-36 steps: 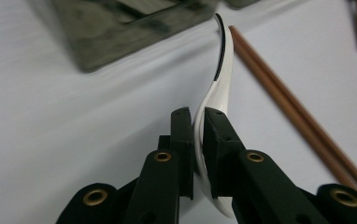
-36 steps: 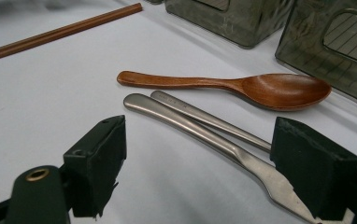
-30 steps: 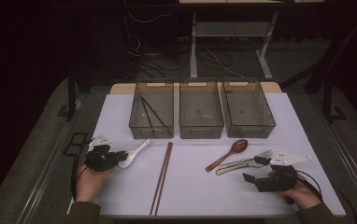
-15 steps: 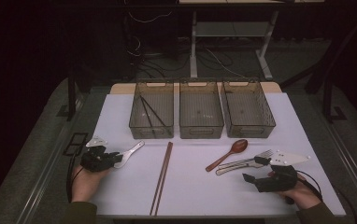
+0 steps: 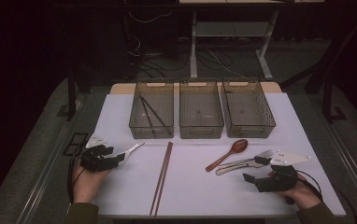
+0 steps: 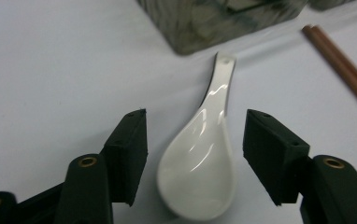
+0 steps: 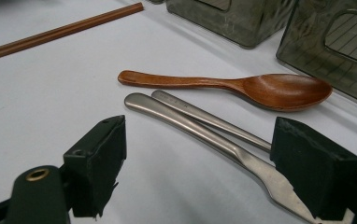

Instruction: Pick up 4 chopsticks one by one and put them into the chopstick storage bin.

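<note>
White spoon (image 6: pixel 200 163) between parted jaws

The white spoon (image 6: pixel 200 158) looks glossy ceramic. The wooden spoon (image 7: pixel 242 86) is smooth, warm brown — beside brushed-metal cutlery (image 7: pixel 200 126) on the matt table (image 5: pixel 200 196).

Dim room with dark surroundings; light from above brightens only the pale white tabletop (image 5: pixel 204 186). The glossy white ceramic spoon (image 6: pixel 200 158) shows glare streaks and soft blur close up. The 3 smoky translucent plastic bins (image 5: pixel 201 114) cast faint shadows.
</note>
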{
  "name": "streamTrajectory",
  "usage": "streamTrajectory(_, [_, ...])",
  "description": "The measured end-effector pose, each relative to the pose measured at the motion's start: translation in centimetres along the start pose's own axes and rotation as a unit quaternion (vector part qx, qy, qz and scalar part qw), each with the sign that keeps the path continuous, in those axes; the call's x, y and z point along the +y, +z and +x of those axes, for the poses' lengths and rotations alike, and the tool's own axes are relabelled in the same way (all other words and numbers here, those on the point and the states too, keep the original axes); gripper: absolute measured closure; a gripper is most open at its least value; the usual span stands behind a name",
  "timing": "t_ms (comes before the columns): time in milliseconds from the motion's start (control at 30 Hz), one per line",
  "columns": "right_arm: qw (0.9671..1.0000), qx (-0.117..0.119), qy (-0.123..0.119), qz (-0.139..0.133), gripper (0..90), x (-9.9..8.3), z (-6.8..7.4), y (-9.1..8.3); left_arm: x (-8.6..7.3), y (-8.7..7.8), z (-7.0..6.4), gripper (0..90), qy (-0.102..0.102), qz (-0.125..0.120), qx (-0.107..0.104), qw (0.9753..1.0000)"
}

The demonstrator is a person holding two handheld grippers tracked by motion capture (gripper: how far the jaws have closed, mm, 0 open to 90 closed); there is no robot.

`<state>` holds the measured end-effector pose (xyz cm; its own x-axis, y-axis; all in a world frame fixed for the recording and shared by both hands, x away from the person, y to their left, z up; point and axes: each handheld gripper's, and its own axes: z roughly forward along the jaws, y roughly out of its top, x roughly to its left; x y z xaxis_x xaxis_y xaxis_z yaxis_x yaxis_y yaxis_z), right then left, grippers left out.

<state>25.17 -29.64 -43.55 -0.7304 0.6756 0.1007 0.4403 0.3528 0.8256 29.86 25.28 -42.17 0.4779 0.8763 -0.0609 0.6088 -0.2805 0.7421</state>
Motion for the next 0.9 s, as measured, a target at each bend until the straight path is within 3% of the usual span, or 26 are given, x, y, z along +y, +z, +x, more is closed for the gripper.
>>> streamTrajectory(100, [1.0,0.0,0.0,0.0,18.2,0.0,0.0,0.0,0.8,0.2,-1.4,37.8,0.009,-0.007,-0.003,0.9999])
streamTrajectory(300, [1.0,0.001,0.0,0.001,18.2,0.0,0.1,0.1,2.3,2.1,-4.4,35.9,0.02,-0.003,-0.052,0.9985])
streamTrajectory(533, [1.0,0.0,-0.003,0.003,18.2,0.0,0.1,0.1,3.5,4.2,-6.8,34.2,0.025,0.0,-0.098,0.9948])
streamTrajectory(900, [0.9998,0.002,-0.02,0.007,18.2,0.0,0.5,0.7,4.9,7.7,-9.1,32.4,0.048,0.019,-0.111,0.9925])
